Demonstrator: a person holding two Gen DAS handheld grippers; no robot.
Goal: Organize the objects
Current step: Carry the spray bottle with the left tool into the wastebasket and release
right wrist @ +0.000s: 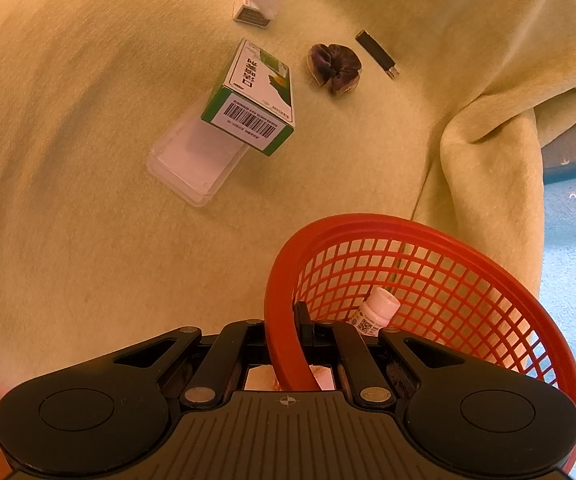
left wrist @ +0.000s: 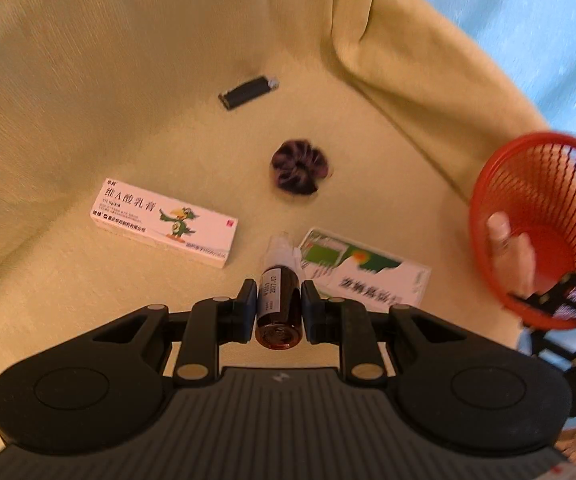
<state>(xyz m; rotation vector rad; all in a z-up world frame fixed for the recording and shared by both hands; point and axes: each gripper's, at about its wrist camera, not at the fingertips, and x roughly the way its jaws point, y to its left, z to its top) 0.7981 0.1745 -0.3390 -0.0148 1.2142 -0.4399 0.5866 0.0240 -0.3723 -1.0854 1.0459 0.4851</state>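
Left gripper (left wrist: 279, 304) pinches brown dropper bottle (left wrist: 278, 300) above yellow cloth (left wrist: 88, 80) — white cap forward. Right gripper (right wrist: 286, 332) clamps red basket (right wrist: 428, 280) rim — white bottle (right wrist: 376, 312) inside.

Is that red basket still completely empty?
No, the right wrist view shows a small white-capped bottle already lying inside the red basket, whose rim the right tool grips.

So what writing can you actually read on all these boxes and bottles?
"维A酸乳膏": long white box, beside a cartoon bird.
"2027.07": label of the brown bottle in the left gripper.
Green-and-white box: barcode and QR code, text blurred.
White bottle in the red basket: QR code only.
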